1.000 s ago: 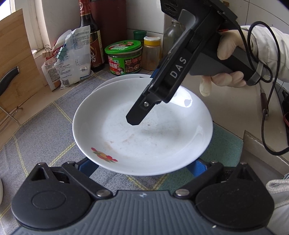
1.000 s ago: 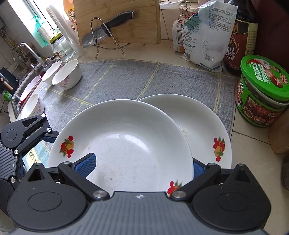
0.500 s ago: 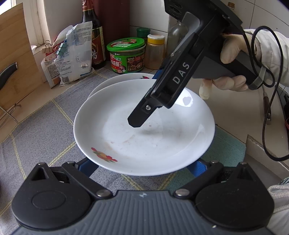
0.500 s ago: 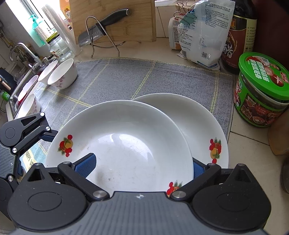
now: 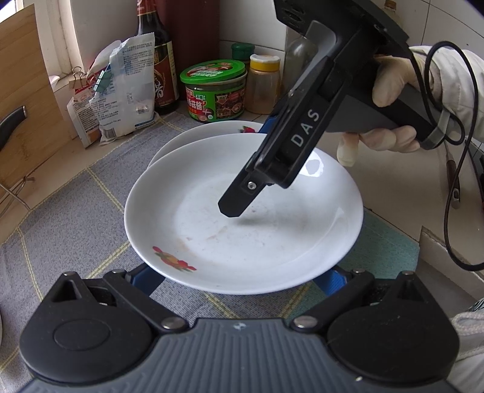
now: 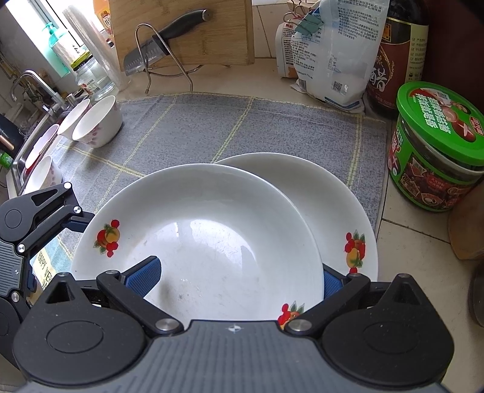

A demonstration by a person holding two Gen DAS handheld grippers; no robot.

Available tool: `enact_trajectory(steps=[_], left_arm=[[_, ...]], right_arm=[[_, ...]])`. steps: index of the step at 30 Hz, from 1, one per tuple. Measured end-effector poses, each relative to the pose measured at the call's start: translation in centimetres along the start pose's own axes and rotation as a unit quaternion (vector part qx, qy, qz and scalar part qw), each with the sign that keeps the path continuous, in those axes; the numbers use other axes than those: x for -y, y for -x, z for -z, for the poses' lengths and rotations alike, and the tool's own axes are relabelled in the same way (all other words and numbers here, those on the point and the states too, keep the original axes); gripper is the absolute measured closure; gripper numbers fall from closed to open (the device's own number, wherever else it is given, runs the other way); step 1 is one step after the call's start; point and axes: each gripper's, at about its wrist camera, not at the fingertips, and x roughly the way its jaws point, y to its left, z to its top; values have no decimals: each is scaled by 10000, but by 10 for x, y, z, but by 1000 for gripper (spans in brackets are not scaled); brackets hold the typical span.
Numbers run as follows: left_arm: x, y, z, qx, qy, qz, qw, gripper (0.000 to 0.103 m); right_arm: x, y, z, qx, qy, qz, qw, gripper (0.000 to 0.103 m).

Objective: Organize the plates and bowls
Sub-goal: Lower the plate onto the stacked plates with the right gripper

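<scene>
A white plate with fruit prints [image 5: 242, 229] [image 6: 205, 235] hangs slightly tilted over the grey mat [image 6: 211, 127], and it overlaps a second matching plate [image 6: 338, 217] [image 5: 211, 128] that lies behind it. My left gripper [image 5: 237, 278] is open, with both blue fingers under the plate's near rim. My right gripper [image 6: 236, 278] [image 5: 249, 167] is open too. One of its fingers is above the plate's inside and the other is below its rim. White bowls [image 6: 99, 124] stand at the mat's far left.
A green-lidded jar [image 6: 438, 145], a dark sauce bottle [image 6: 396, 51] and a clipped plastic bag [image 6: 329, 51] crowd the back right. Against the wall a knife [image 6: 163, 42] sits in a wire rack before a wooden board [image 6: 196, 27]. More bowls [image 6: 42, 178] lie by the sink at the left.
Both grippers and the top plate have drifted a little toward the jars at the back. The plate covers slightly more of the lower one.
</scene>
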Motion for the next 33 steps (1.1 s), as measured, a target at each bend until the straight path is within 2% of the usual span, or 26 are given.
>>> enact_trajectory(steps=[33], left_arm=[[-3, 8, 0, -29, -418, -155, 9990, 2]], right_arm=[[1, -2, -2, -150, -1, 132, 9998, 0]])
